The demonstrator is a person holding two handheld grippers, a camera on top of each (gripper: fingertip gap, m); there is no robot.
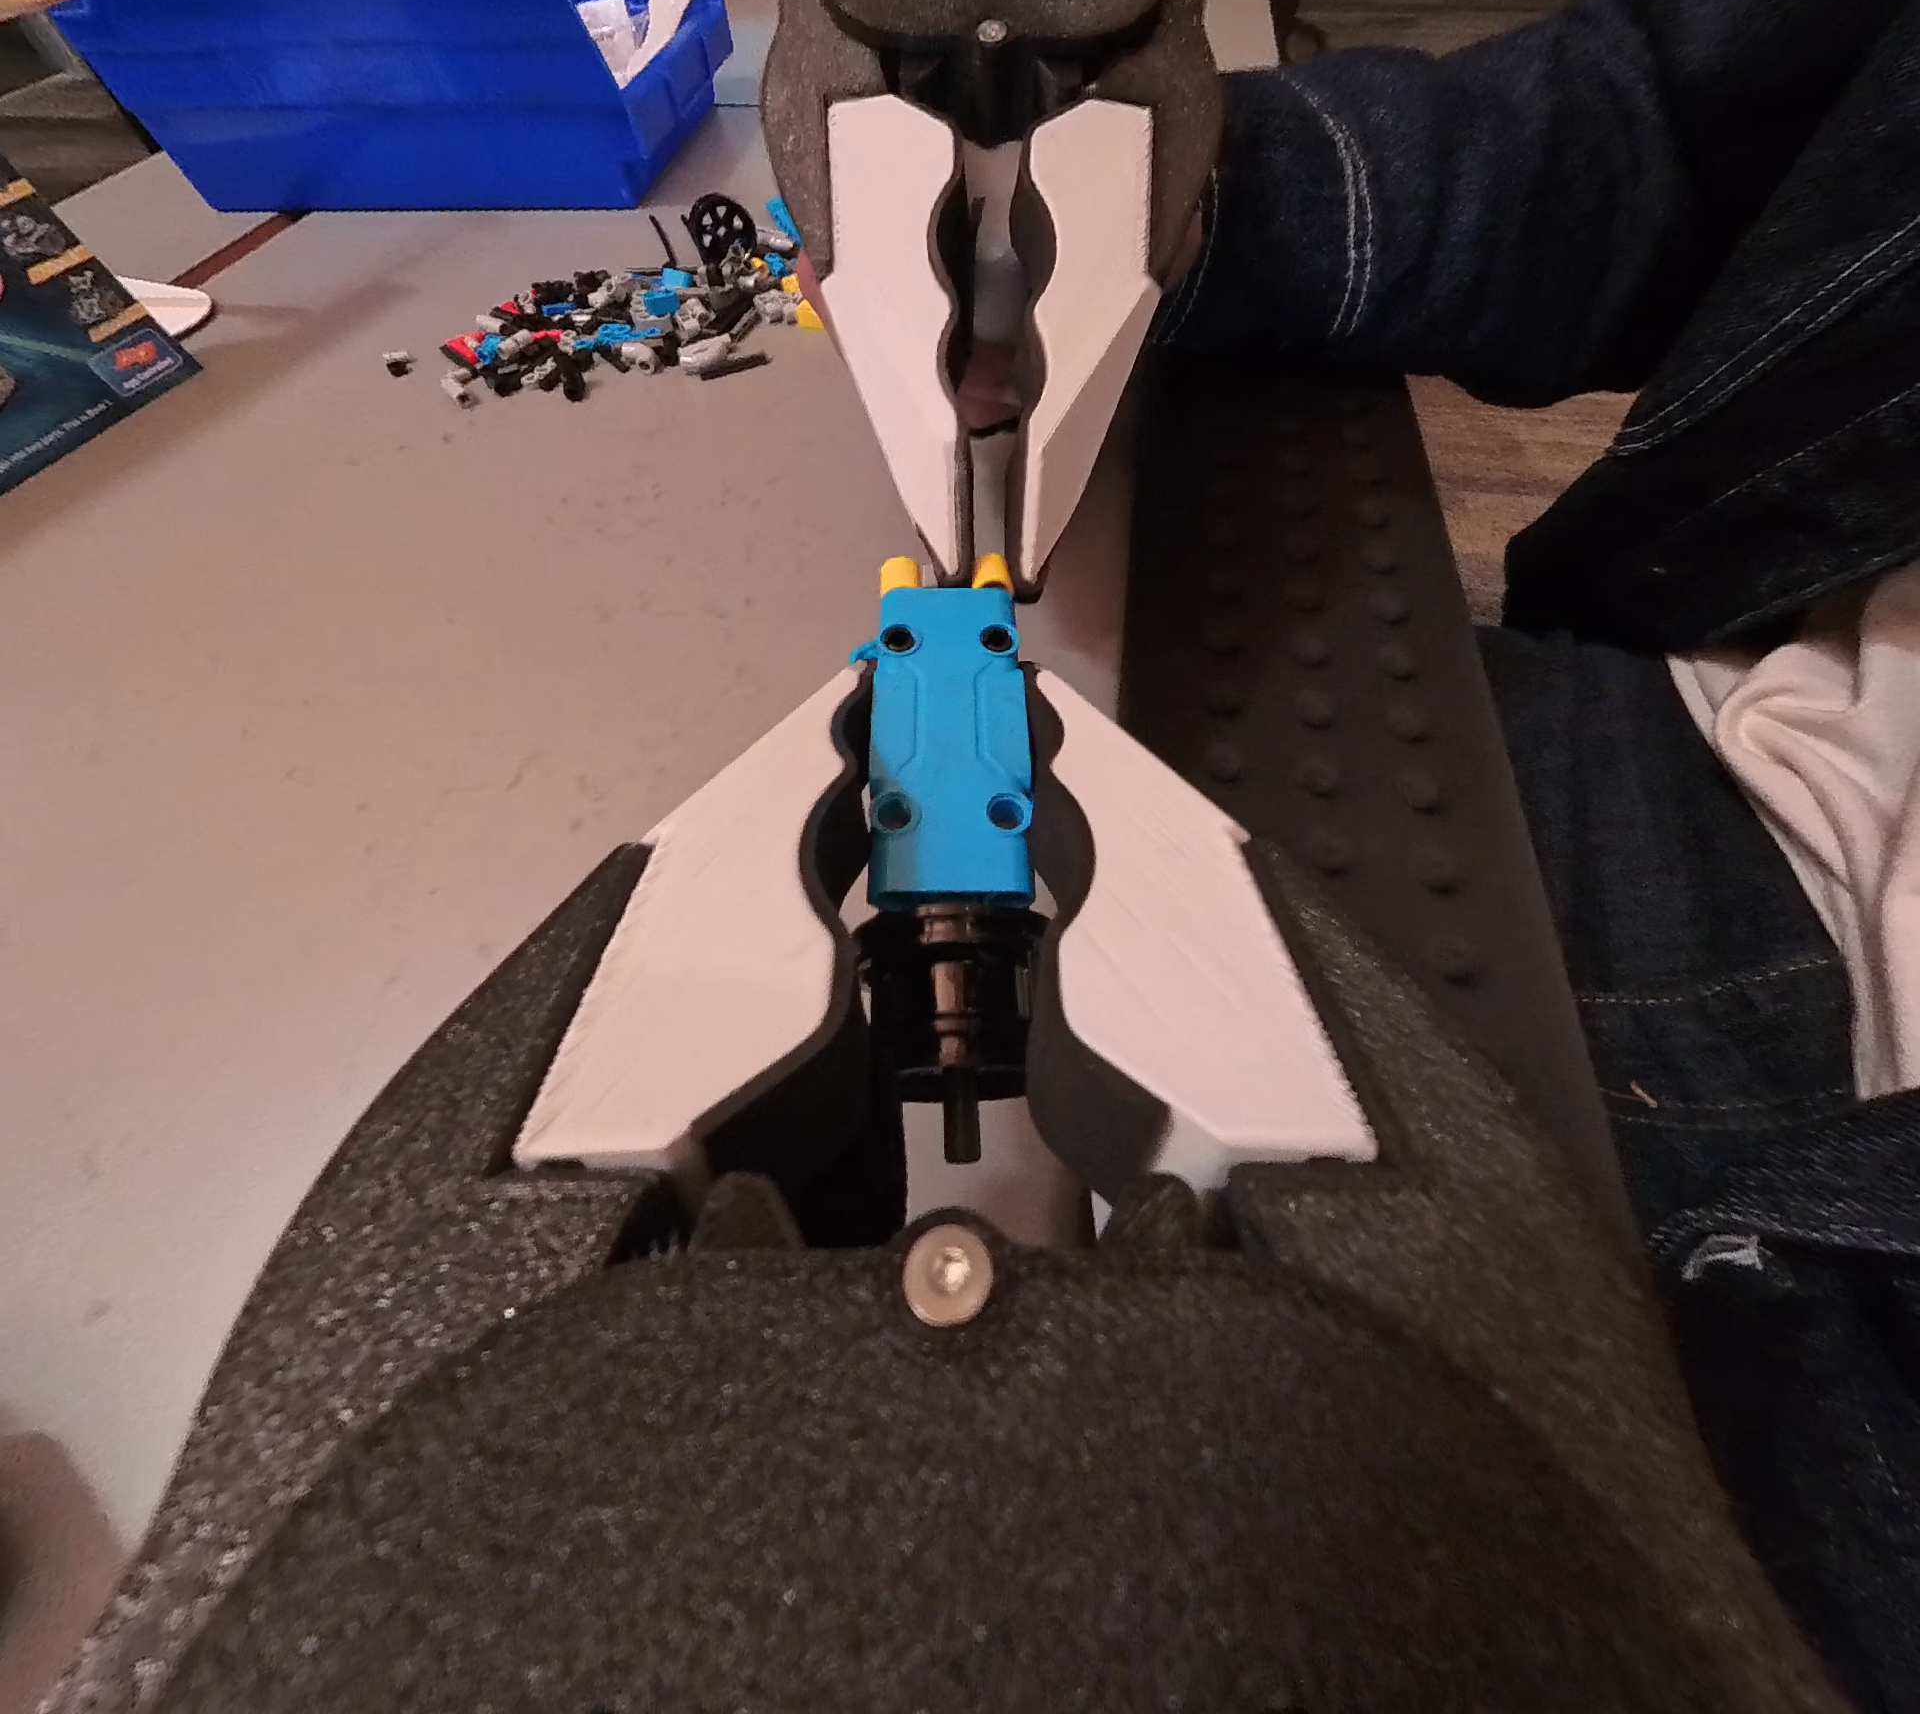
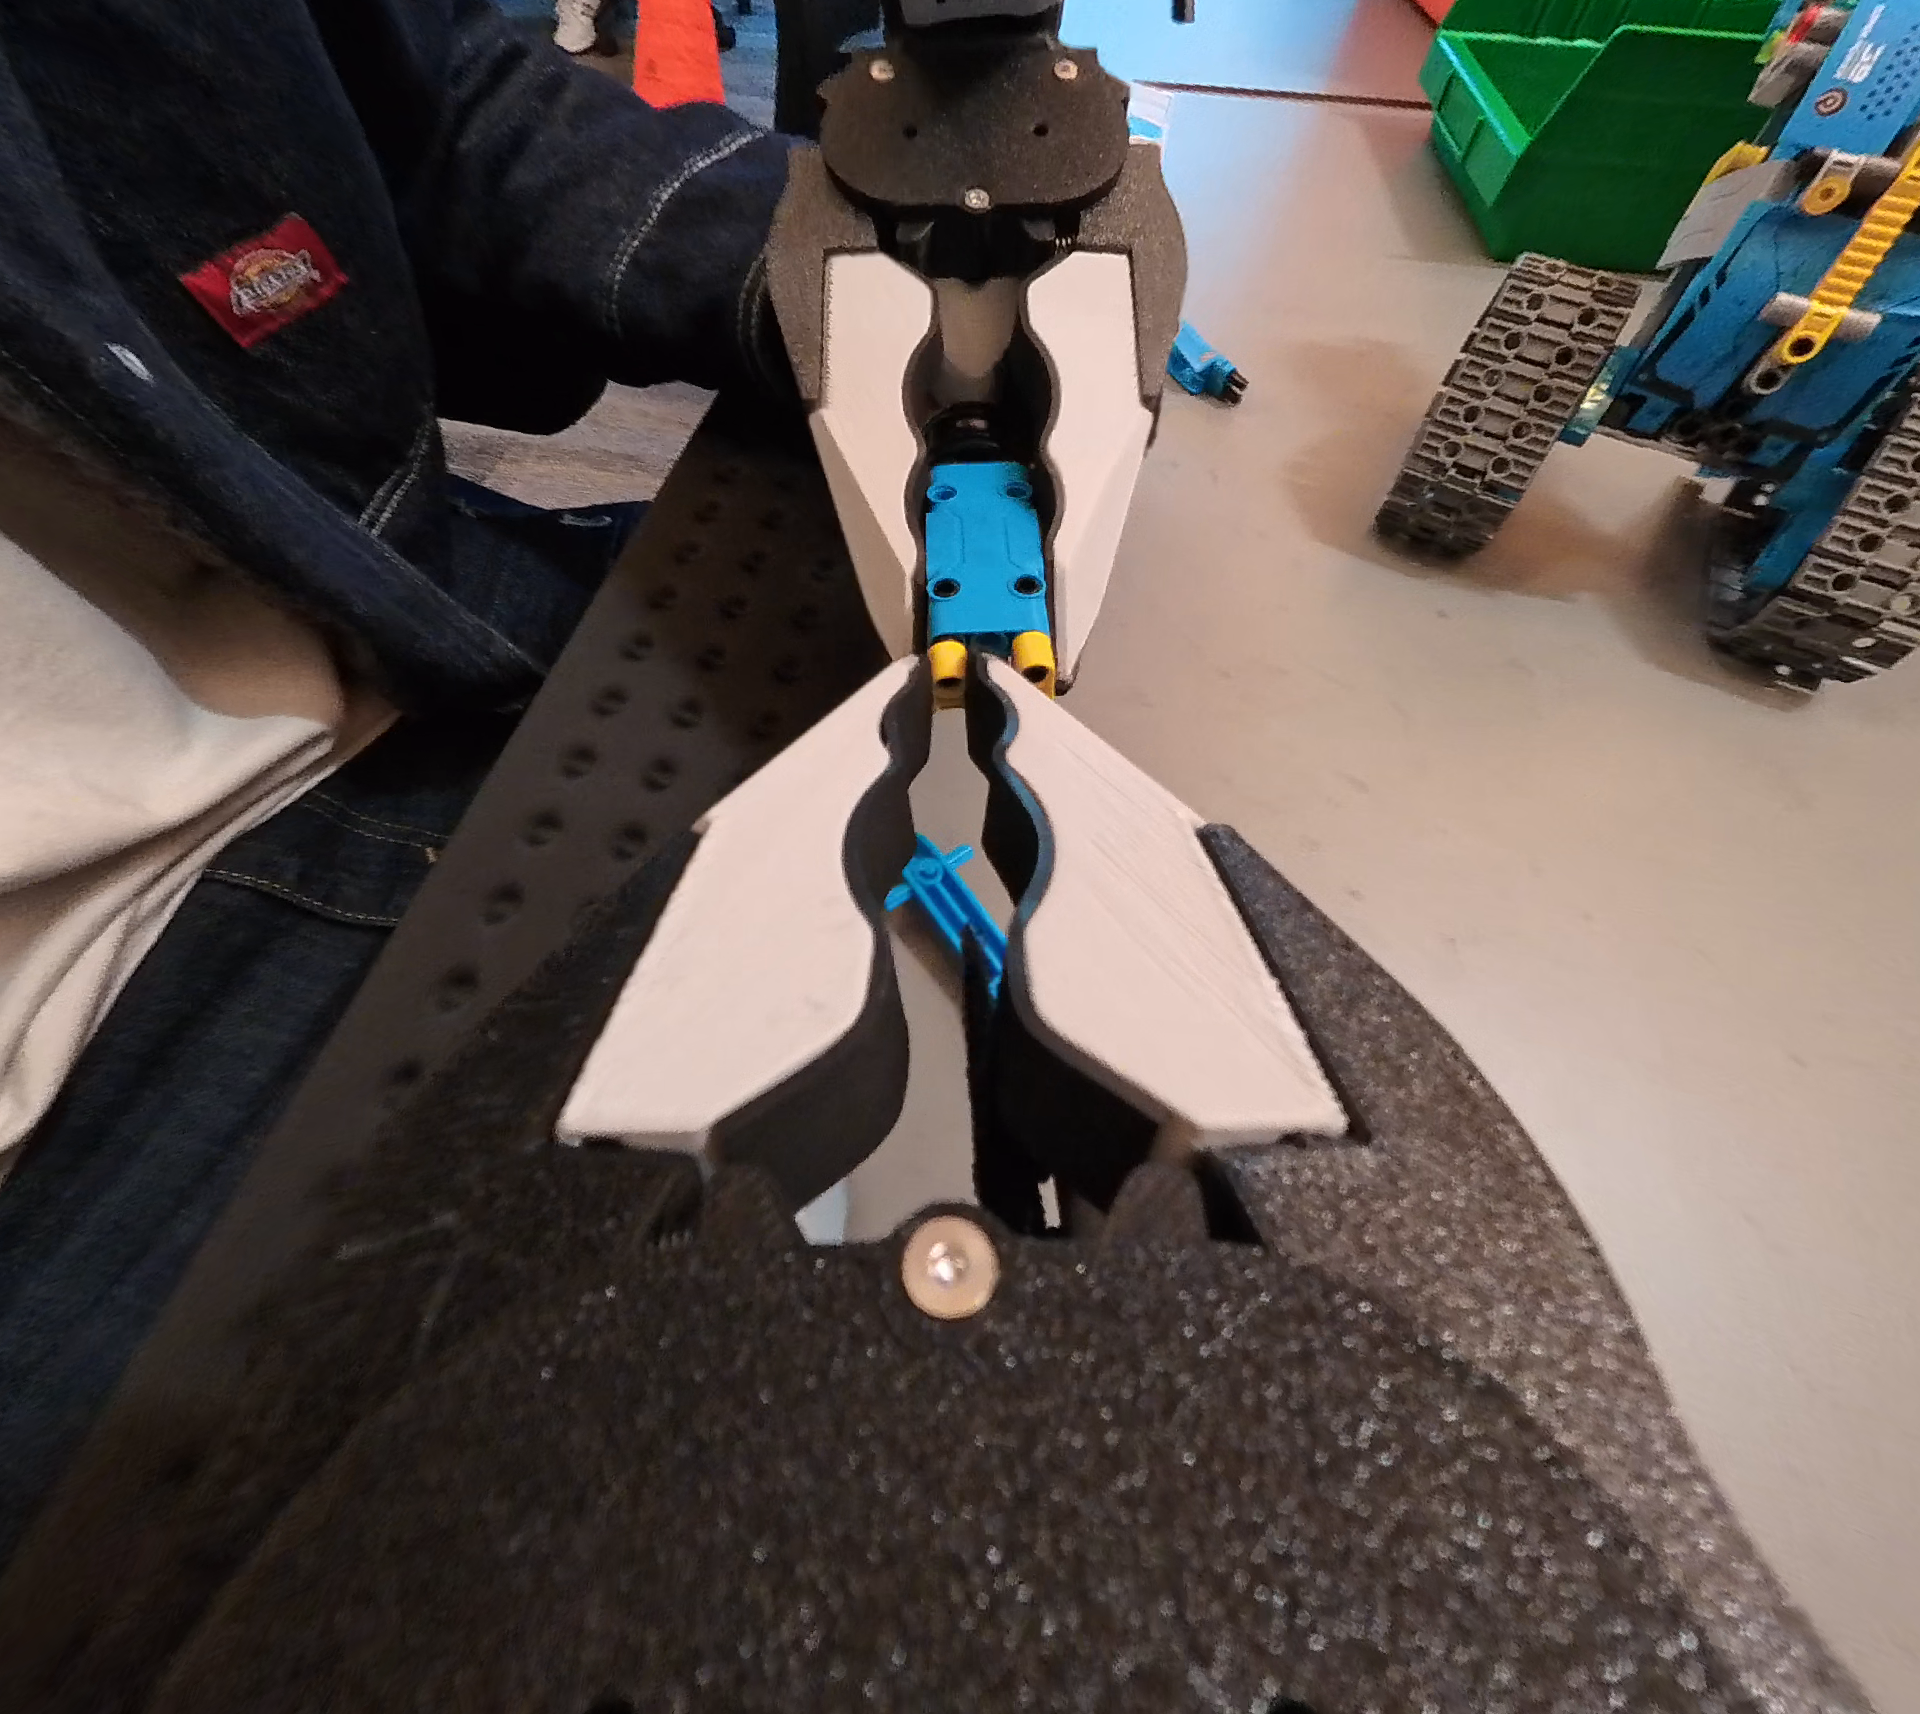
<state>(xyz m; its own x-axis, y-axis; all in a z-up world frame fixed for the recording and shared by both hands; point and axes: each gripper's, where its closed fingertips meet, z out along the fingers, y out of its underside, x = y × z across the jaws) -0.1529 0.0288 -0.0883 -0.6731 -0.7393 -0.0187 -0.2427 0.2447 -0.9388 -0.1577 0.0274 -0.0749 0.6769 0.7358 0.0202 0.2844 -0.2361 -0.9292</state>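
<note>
My left fingers (image 1: 862,708) are clamped on a blue block (image 1: 951,760), squeezing it from both sides, with a black shaft (image 1: 961,1041) sticking out the back end toward the camera. Two yellow pins (image 1: 899,575) poke out of its front. The right gripper (image 2: 954,677) comes at it head-on, its fingers pinched nearly together on one of those pins, the tips right against the block's face. From the right wrist view I can see a small blue piece (image 2: 940,895) lying on the table (image 2: 1455,937) under the gripper, plus another blue bit (image 2: 1205,363) further off.

All of this hangs just above the table's near edge, beside a black dotted mat (image 1: 1320,625). To the left there's a pile of small parts (image 1: 623,314) and a blue bin (image 1: 395,64) behind it. On the right side sits a blue tracked vehicle (image 2: 1756,438) with a green bin (image 2: 1579,106) behind. A person's dark denim sleeve (image 1: 1455,210) shows behind the right gripper.
</note>
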